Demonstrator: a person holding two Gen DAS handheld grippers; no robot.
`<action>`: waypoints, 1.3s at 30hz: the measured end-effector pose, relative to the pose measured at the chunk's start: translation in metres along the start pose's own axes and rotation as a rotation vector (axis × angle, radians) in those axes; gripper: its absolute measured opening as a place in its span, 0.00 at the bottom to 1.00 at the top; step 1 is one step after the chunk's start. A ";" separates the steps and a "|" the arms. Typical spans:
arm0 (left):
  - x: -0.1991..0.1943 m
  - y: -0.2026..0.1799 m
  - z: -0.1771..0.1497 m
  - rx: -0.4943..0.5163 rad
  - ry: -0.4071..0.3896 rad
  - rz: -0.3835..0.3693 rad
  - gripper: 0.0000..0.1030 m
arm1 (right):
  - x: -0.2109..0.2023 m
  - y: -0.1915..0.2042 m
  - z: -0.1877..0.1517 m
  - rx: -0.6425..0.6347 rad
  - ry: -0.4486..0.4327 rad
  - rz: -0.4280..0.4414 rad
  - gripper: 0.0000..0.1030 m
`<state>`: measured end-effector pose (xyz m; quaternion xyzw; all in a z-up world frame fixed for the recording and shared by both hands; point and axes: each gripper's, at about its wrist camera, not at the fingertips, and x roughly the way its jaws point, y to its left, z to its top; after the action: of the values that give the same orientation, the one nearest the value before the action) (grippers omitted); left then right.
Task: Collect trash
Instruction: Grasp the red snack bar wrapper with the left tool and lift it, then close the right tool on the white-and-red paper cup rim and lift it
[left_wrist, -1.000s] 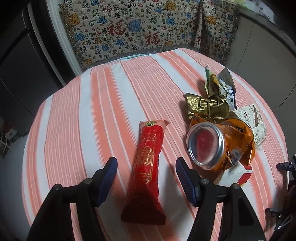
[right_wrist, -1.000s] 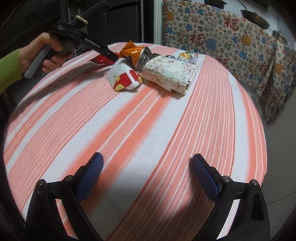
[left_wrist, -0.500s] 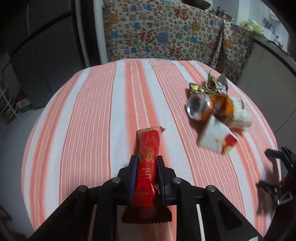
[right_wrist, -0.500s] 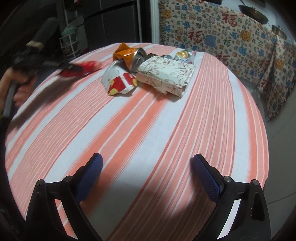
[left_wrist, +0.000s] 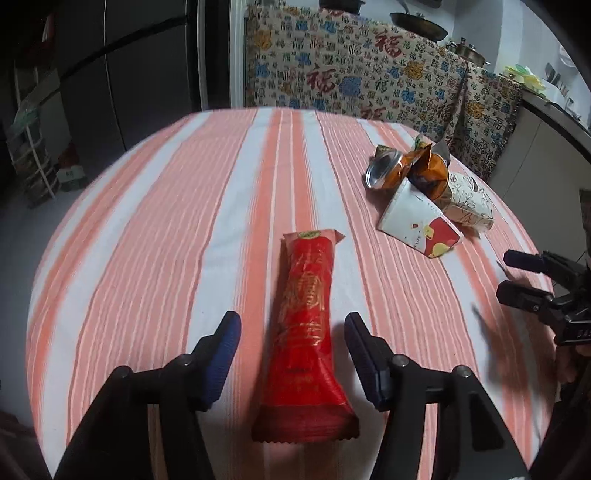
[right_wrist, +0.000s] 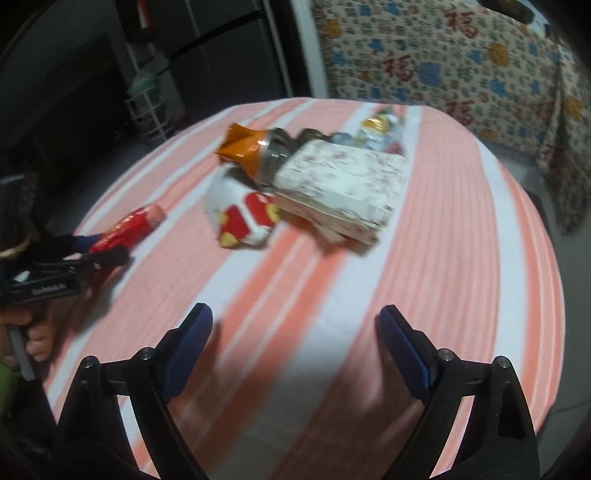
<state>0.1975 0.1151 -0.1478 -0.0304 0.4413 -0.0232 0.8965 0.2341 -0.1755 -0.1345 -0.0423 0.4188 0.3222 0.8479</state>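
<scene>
Straddling the red snack wrapper (left_wrist: 304, 332), your left gripper (left_wrist: 291, 354) has just been opening: its blue pads now stand clear on either side of the wrapper, which lies flat on the striped tablecloth (left_wrist: 166, 240) between them, unclamped. Your right gripper (right_wrist: 295, 354) has just been closing slightly but stands wide apart with only cloth between its fingers.

Progress, judged from this layout: no item is in a grip and no bin or bag is in view, so collection appears largely outstanding. The wrapper lies apart from the main pile, nearer you.

Beyond the wrapper, toward the patterned blanket (left_wrist: 351, 74), the remaining trash lies clustered and touching: a white paper cup with red print (left_wrist: 417, 225), a crushed orange can (left_wrist: 388, 171), a floral carton (right_wrist: 340, 184) and foil scraps behind it, too blurred to identify.

Obstructions: nothing lies between either gripper and the pile. The stacked items overlap, so expect neighbours to shift when you lift one. Both grippers work close together at the near edge; keep them separated.
</scene>
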 end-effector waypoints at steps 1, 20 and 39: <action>0.000 -0.002 -0.001 0.012 -0.007 0.012 0.58 | 0.002 0.005 0.003 -0.015 -0.003 0.007 0.88; 0.001 0.001 -0.002 0.032 0.003 0.003 0.60 | 0.038 0.040 0.039 -0.106 0.072 0.043 0.78; -0.006 -0.024 -0.017 0.053 -0.002 -0.014 0.60 | -0.002 0.038 -0.015 -0.023 0.045 -0.246 0.41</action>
<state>0.1803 0.0910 -0.1518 -0.0097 0.4393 -0.0412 0.8973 0.2009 -0.1512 -0.1351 -0.1103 0.4258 0.2195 0.8708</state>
